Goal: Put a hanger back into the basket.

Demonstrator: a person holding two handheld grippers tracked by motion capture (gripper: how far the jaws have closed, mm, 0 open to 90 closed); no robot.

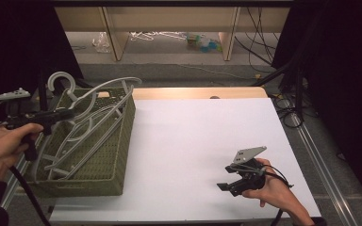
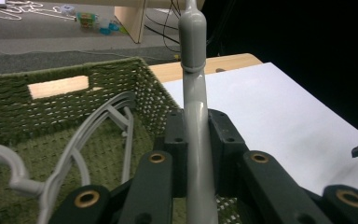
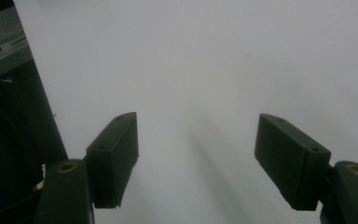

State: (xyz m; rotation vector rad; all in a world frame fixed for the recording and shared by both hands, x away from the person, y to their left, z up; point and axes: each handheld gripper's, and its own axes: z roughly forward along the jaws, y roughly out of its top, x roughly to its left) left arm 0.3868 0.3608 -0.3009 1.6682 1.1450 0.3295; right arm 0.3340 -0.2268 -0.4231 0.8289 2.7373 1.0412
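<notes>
Left gripper (image 2: 196, 140) clamped on a grey hanger (image 2: 193, 93) over the green woven basket (image 1: 122, 127) (more hangers inside), right gripper (image 1: 229, 184) wide open — holding nothing — low over the white tabletop (image 1: 188, 141)

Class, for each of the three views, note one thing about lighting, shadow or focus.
High view: the white table is brightly lit while both side edges fall into darkness. Left gripper view: the grey hanger held in the left claw shows soft glare. Right gripper view: the table looks hazy, with faint shadow streaks between the open right claw.
</notes>
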